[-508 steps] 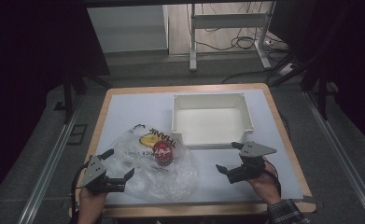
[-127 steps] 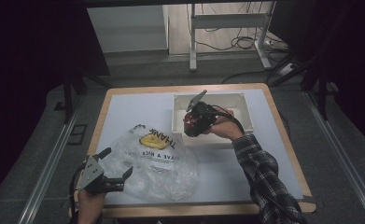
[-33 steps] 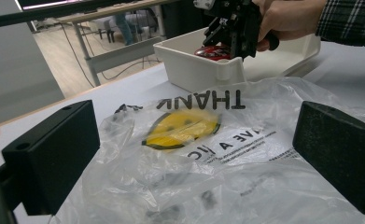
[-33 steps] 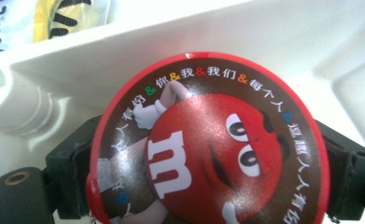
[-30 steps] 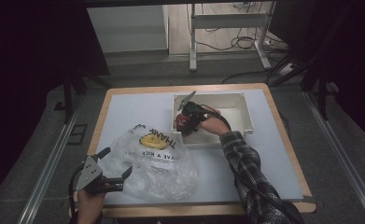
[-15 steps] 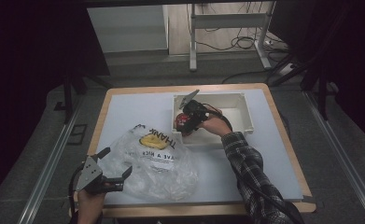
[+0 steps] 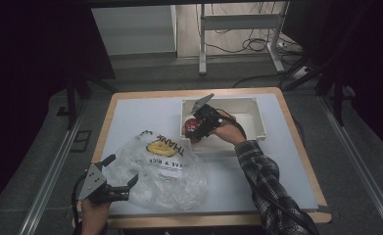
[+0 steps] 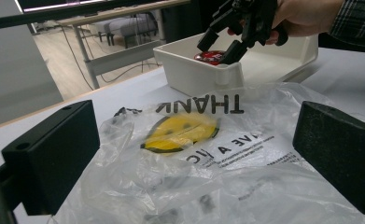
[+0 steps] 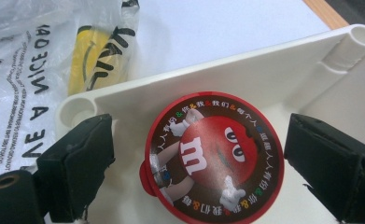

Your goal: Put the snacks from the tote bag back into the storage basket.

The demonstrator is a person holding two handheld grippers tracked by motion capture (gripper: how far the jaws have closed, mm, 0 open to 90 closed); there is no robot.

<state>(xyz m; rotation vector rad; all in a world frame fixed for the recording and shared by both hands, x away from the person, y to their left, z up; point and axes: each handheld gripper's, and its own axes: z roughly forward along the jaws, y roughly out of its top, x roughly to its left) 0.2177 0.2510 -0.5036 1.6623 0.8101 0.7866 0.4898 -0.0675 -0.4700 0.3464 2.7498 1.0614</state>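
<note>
right tool (image 9: 199,163) newly open around candy tub (image 9: 213,158)

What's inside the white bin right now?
A red round candy tub lies in the bin at its corner nearest the plastic bag, between the open right tongs, which have just been opening. The hand covers part of the bin floor.

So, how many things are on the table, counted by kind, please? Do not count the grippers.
White bin: 1
Clear plastic bag with a yellow smiley face: 1
Round red candy container, inside the bin: 1
Total: 3
</note>
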